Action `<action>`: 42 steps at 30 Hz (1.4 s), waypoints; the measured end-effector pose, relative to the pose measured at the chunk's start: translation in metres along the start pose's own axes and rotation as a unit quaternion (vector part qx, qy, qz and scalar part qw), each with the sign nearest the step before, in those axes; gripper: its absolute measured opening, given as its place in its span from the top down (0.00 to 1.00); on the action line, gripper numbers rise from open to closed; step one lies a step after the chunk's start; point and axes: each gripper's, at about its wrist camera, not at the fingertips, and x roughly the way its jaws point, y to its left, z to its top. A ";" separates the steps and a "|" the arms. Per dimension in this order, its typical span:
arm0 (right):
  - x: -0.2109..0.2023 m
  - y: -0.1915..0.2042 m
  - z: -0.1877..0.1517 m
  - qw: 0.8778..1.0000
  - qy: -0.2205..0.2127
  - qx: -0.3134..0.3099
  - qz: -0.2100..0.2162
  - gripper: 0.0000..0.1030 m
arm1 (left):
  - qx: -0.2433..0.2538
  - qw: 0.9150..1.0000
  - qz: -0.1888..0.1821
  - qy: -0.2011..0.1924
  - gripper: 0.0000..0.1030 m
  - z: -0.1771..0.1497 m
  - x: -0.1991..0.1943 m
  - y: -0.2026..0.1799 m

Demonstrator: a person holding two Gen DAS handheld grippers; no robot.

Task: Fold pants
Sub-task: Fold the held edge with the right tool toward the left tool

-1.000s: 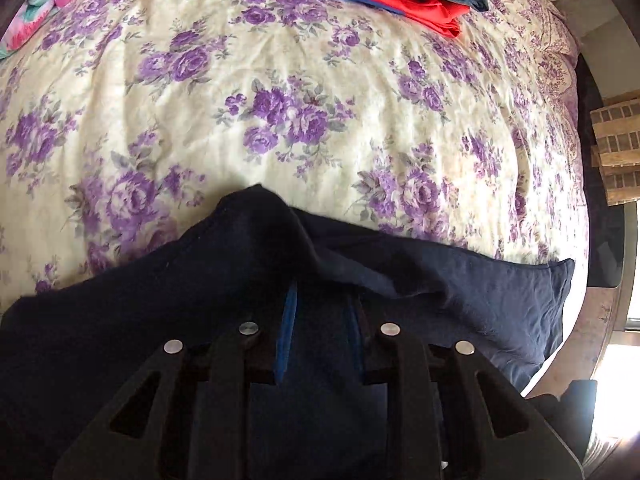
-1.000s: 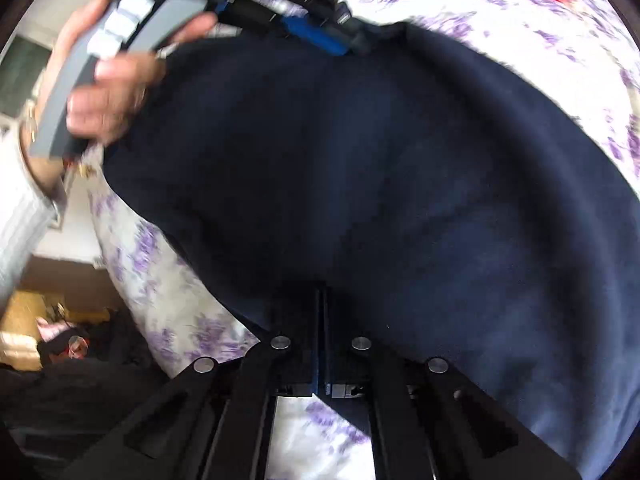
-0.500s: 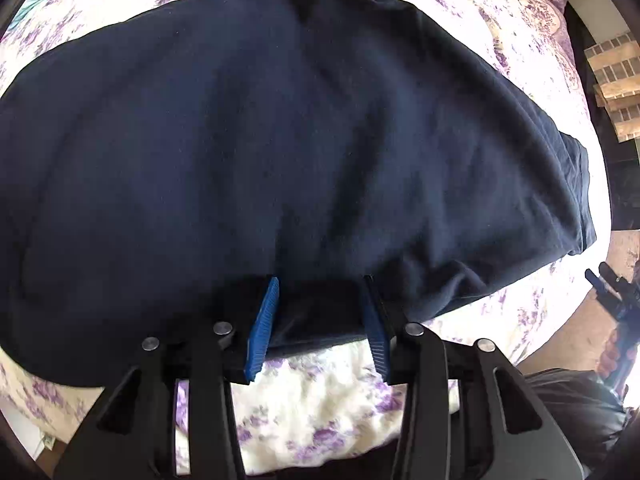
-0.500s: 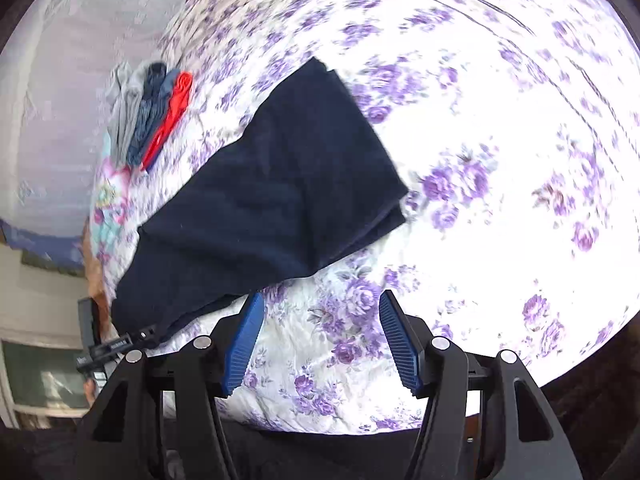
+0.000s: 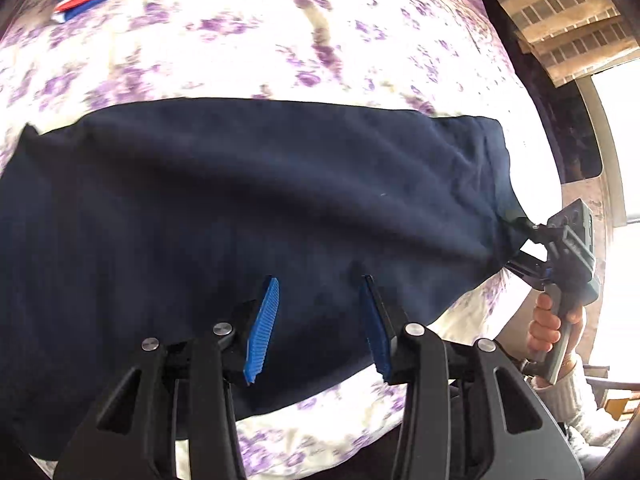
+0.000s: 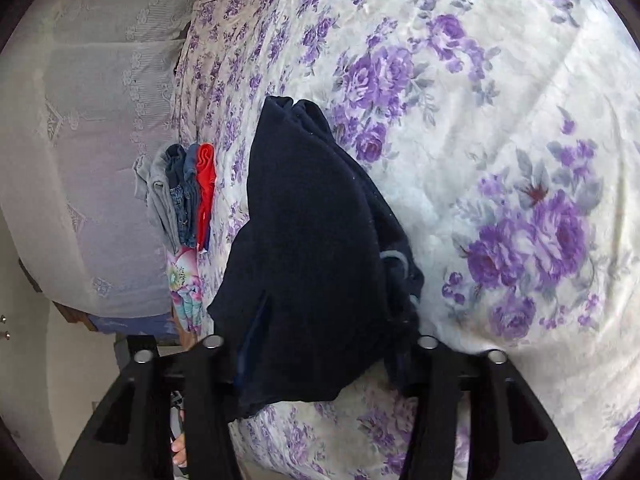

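Since half a second ago my right gripper (image 5: 516, 236) has closed in on the navy pants (image 5: 248, 216) from well off the cloth, and my left gripper (image 5: 320, 320) has lifted back. Nearest, the left gripper's blue pads (image 5: 262, 328) stand spread above the fabric, holding nothing. At the pants' right end the right gripper bites into a bunched corner; in its own view cloth fills the space between its fingers, which look still wide, so I cannot tell whether it clamps. Beyond, the pants lie as a folded band across the floral bedspread (image 5: 240, 48). Farther back sits a stack of folded clothes (image 6: 184, 192). I judge one more fold remains.
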 end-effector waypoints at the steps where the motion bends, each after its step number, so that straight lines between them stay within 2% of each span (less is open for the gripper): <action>1: -0.002 0.003 0.003 1.000 -0.004 -0.007 -0.013 0.81 | 0.008 1.000 -0.005 0.004 0.60 0.005 0.005 -0.009; 4: -0.011 0.026 0.005 0.998 -0.032 -0.039 -0.045 0.81 | 0.036 0.999 0.002 0.024 0.59 0.016 0.028 -0.039; 6: -0.011 0.046 0.003 0.991 -0.050 -0.093 -0.082 0.81 | 0.047 0.998 0.016 0.043 0.48 0.011 0.047 -0.054; 8: -0.002 0.051 0.006 0.985 -0.038 -0.113 -0.124 0.81 | 0.061 0.997 0.025 0.032 0.36 0.000 0.052 -0.065; 11: 0.007 0.028 0.010 0.986 -0.004 -0.071 -0.149 0.80 | 0.052 0.998 0.014 0.034 0.34 -0.013 0.053 -0.068; 13: 0.006 0.026 0.008 0.985 -0.001 -0.081 -0.153 0.80 | 0.045 0.998 0.004 0.037 0.35 -0.015 0.051 -0.069; 15: 0.006 0.029 0.006 0.979 0.003 -0.108 -0.171 0.80 | 0.022 0.999 -0.012 0.037 0.40 -0.011 0.044 -0.063; 16: 0.008 0.032 0.007 0.976 0.007 -0.119 -0.180 0.79 | 0.010 0.999 -0.030 0.033 0.49 -0.005 0.040 -0.061; 18: 0.014 0.036 0.010 0.974 0.012 -0.127 -0.187 0.79 | -0.005 0.999 -0.049 0.009 0.52 0.009 0.030 -0.061; 21: 0.012 0.033 0.011 0.977 0.016 -0.119 -0.179 0.79 | -0.010 0.999 -0.037 -0.008 0.71 0.027 0.030 -0.066; 23: 0.010 0.032 0.010 0.977 0.015 -0.117 -0.176 0.79 | -0.014 0.999 -0.038 -0.008 0.94 0.036 0.040 -0.073; 24: 0.010 0.032 0.009 0.977 0.015 -0.120 -0.178 0.79 | -0.013 0.999 -0.035 -0.011 0.96 0.041 0.044 -0.075; 27: 0.012 0.035 0.007 0.973 0.015 -0.130 -0.189 0.78 | -0.017 1.000 0.007 -0.002 0.97 0.044 0.080 -0.085; 28: 0.013 0.036 0.007 0.972 0.014 -0.134 -0.194 0.78 | -0.024 1.000 0.004 -0.018 0.96 0.042 0.079 -0.084; 31: 0.011 0.043 0.005 0.970 0.008 -0.142 -0.198 0.79 | -0.047 0.999 -0.023 -0.009 0.96 0.039 0.078 -0.077; 32: 0.007 0.047 0.004 0.971 0.002 -0.143 -0.190 0.79 | -0.049 0.998 -0.033 -0.002 0.96 0.029 0.073 -0.068; 35: -0.005 0.070 -0.001 0.971 -0.020 -0.177 -0.162 0.80 | -0.034 0.998 -0.043 -0.003 0.96 0.006 0.073 -0.075; 37: -0.003 0.090 -0.008 0.960 -0.022 -0.219 -0.171 0.80 | -0.040 0.998 -0.052 -0.012 0.96 0.000 0.077 -0.073; 39: 0.000 0.112 -0.018 0.944 -0.026 -0.269 -0.188 0.80 | -0.064 0.995 -0.077 -0.004 0.97 0.005 0.081 -0.071; 42: -0.001 0.145 -0.029 0.927 -0.026 -0.326 -0.184 0.80 | -0.070 0.992 -0.103 -0.014 0.97 -0.003 0.066 -0.069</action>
